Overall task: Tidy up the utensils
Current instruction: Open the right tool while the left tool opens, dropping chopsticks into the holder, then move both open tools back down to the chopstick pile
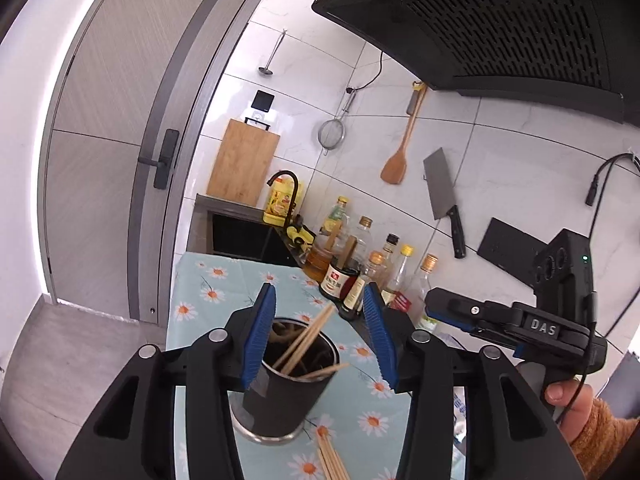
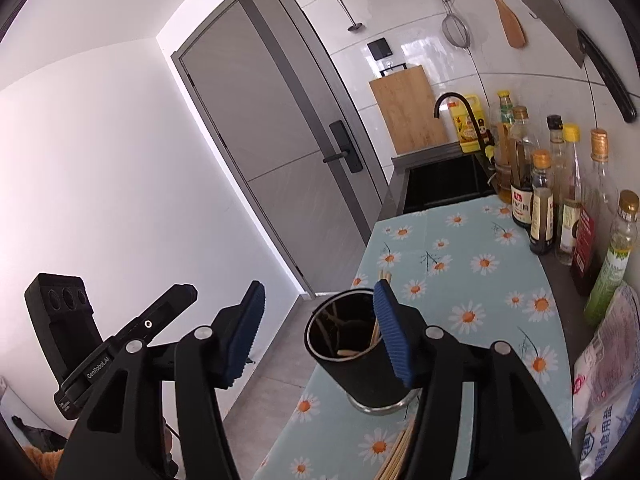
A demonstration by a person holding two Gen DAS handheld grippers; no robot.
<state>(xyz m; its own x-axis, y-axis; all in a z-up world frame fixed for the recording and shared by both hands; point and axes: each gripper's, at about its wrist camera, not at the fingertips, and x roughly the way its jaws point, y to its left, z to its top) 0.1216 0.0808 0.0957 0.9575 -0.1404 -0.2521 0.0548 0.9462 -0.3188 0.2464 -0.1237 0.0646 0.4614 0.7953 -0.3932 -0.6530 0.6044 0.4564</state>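
A black utensil cup stands on the daisy-print cloth and holds several wooden chopsticks that lean to the right. My left gripper hovers just above and before the cup, open, its blue pads apart and touching nothing. In the right wrist view the same cup sits near the counter's left edge, partly behind the right pad. My right gripper is open and holds nothing. More loose chopsticks lie on the cloth in front of the cup, also seen as chopsticks at the bottom.
Several sauce and oil bottles line the tiled wall. A black sink with a faucet lies beyond the cloth. A cleaver, wooden spatula and strainer hang on the wall. Food packets lie at right. The range hood overhangs.
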